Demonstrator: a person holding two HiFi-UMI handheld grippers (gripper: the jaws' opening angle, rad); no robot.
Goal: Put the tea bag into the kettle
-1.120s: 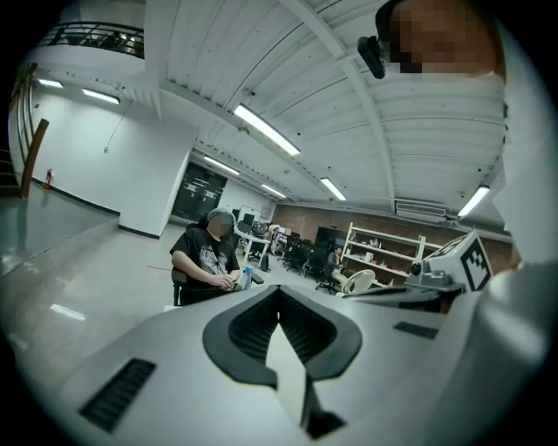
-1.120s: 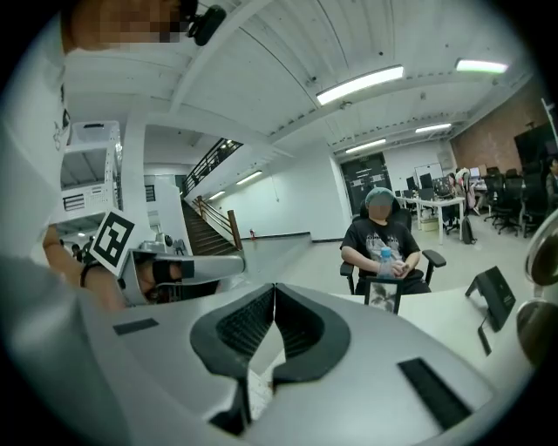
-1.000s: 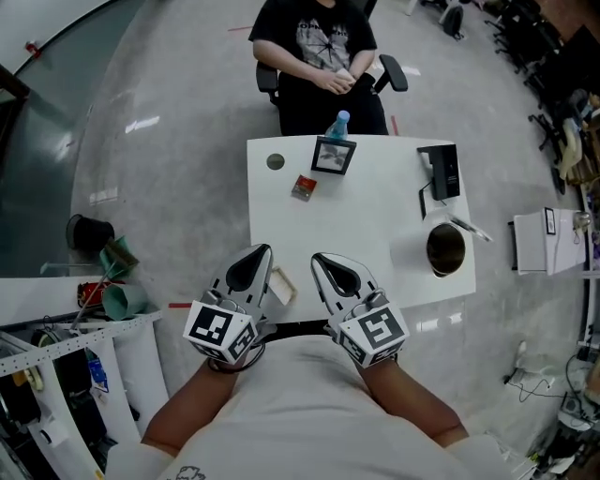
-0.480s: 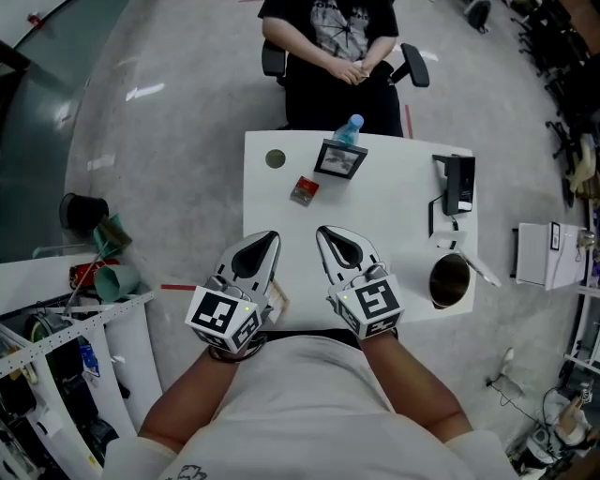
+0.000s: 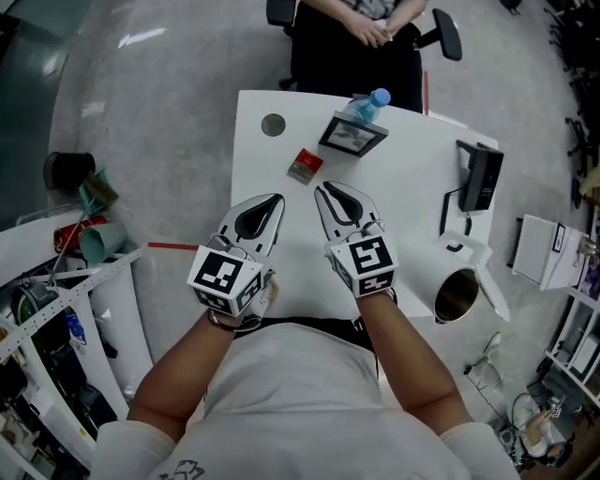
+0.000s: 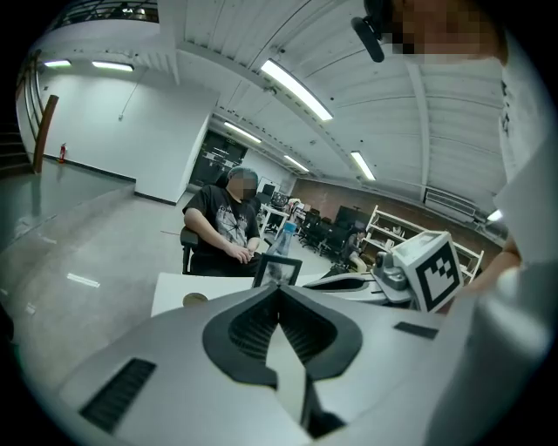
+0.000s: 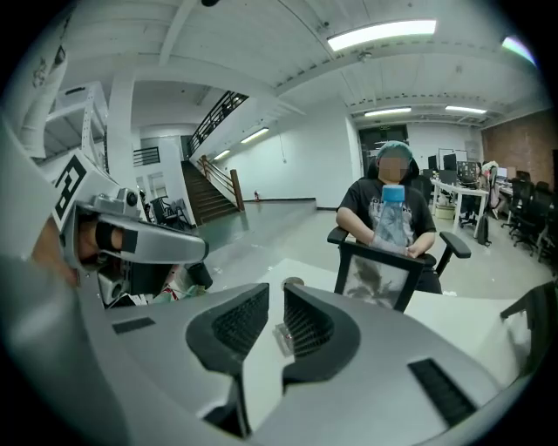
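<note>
The tea bag, a small red packet, lies flat on the white table just ahead of both grippers. In the right gripper view the tea bag shows through the slit between the jaws. The white kettle stands with its lid up at the table's near right corner. My right gripper has just been opening to a narrow gap, with nothing between its pads. My left gripper hovers beside it with its tips together and nothing held.
A framed picture and a water bottle stand at the far edge, with a round disc at the far left corner. The black kettle base sits at the right. A person sits behind the table. Cluttered shelves flank the left.
Both grippers have moved forward from the table's near edge out over it, and their tips now lie close behind the tea bag.
</note>
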